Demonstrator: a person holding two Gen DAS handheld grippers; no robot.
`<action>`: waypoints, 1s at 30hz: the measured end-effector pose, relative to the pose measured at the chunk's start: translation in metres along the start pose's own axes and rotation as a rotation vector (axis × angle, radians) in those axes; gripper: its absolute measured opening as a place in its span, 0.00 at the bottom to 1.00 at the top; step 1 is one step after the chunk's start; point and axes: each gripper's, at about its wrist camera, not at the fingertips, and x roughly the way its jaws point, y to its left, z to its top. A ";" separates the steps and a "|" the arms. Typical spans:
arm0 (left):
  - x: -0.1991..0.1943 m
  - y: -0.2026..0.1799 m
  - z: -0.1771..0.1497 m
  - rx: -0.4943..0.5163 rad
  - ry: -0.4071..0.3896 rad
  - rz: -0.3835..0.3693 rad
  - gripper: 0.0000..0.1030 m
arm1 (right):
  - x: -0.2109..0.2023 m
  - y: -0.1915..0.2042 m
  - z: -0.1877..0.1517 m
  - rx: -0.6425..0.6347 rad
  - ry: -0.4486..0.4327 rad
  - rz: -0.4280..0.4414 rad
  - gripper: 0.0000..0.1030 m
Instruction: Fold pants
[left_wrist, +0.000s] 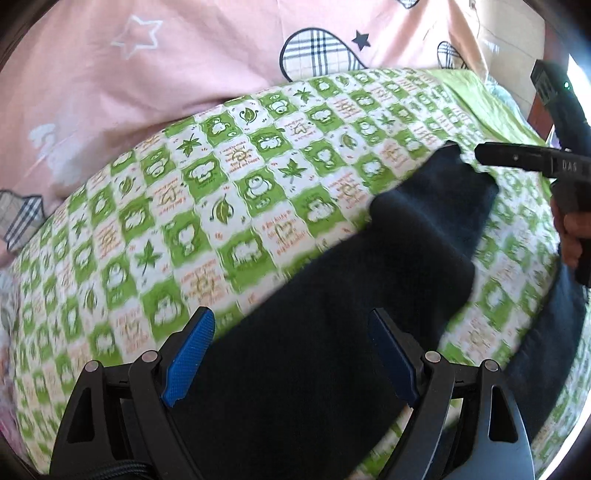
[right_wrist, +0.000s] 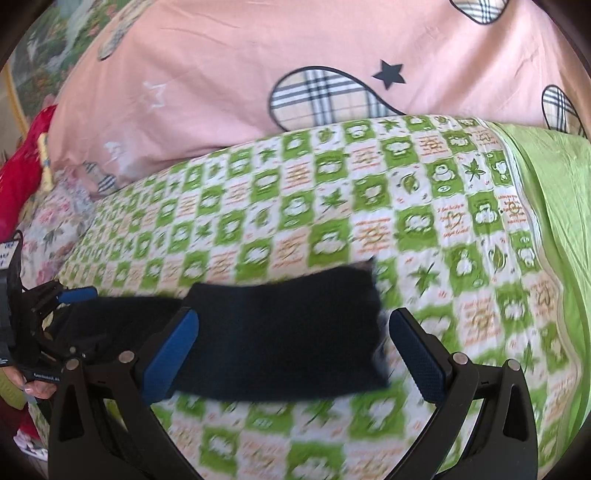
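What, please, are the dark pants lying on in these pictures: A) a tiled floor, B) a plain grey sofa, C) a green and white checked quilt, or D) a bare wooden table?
C: the dark pants lie across a green and white checked quilt printed with leaves and cartoon figures, with a pink cover behind it.

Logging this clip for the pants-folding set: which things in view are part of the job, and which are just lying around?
Part of the job:
dark pants
left gripper, open
right gripper, open
green checked quilt, the folding surface

Lying about:
pink duvet
red cloth
floral sheet
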 end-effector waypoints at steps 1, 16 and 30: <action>0.008 0.003 0.005 0.003 0.015 -0.017 0.83 | 0.004 -0.003 0.004 0.001 0.005 -0.004 1.00; 0.056 -0.010 0.021 0.055 0.155 -0.173 0.08 | 0.047 -0.033 0.017 0.070 0.080 0.071 0.14; -0.061 -0.065 -0.054 0.008 0.011 -0.235 0.05 | -0.057 -0.031 -0.022 -0.072 -0.040 0.137 0.10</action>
